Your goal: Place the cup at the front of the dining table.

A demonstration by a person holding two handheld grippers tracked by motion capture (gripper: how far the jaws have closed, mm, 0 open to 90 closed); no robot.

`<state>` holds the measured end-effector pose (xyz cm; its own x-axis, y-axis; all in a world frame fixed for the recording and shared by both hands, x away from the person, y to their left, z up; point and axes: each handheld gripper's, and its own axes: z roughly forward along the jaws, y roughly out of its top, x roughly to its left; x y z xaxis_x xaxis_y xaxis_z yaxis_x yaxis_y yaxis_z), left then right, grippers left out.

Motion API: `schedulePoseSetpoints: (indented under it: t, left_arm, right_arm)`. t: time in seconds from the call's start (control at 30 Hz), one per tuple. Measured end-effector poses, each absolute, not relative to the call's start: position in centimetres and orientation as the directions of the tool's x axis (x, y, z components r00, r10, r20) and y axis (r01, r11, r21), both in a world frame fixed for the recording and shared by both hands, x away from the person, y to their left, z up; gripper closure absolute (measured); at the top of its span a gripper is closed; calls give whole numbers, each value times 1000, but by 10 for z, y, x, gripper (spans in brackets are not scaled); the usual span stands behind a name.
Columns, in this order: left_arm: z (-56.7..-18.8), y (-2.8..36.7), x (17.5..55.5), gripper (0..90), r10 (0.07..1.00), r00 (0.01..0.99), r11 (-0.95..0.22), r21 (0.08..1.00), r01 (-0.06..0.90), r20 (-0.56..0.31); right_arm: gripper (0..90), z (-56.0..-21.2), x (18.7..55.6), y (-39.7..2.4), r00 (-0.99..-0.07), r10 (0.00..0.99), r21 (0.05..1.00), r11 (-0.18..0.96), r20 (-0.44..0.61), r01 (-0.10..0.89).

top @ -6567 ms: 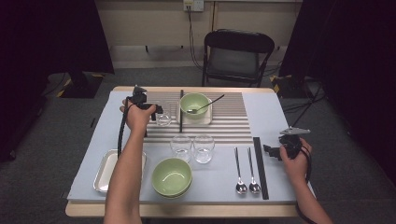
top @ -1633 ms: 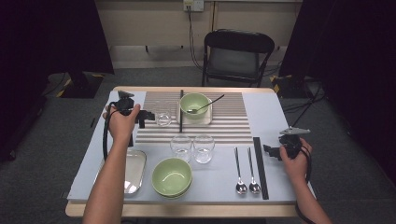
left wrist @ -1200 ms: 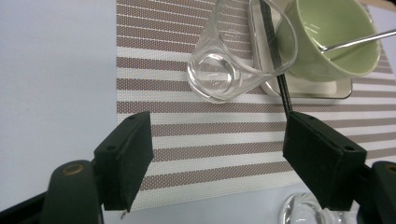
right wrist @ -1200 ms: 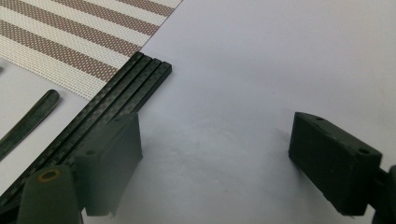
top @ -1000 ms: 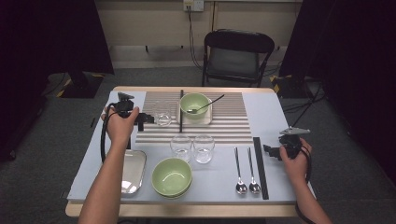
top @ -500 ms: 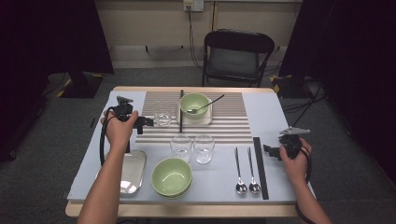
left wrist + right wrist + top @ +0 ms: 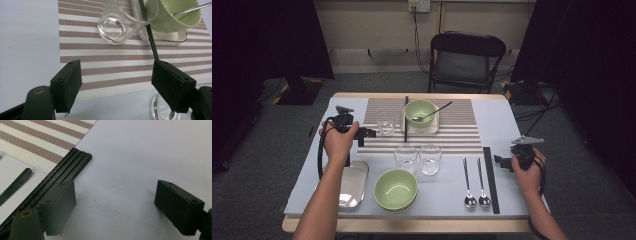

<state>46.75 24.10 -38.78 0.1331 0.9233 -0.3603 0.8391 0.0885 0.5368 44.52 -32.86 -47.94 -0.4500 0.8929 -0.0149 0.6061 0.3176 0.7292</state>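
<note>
Behind right finger, chopsticks (image 7: pixel 52 186) half-hidden

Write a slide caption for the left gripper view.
Open left gripper above the striped placemat, facing an empty glass beside a green bowl.

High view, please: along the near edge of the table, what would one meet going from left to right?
Steel tray → green bowl → left spoon → right spoon → black chopsticks → right gripper.

Three glasses (image 7: pixel 386 127), two bowls (image 7: pixel 396 189), two spoons (image 7: pixel 469 182)
</note>
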Motion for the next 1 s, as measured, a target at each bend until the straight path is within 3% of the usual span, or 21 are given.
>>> schedulePoseSetpoints:
  t: [1.0]
  left_arm:
    - [-395, 251, 453, 243, 919, 148, 82, 543, 836, -366]
  right_arm:
    - [161, -479, 445, -329, -450, 893, 729, 318, -15, 606]
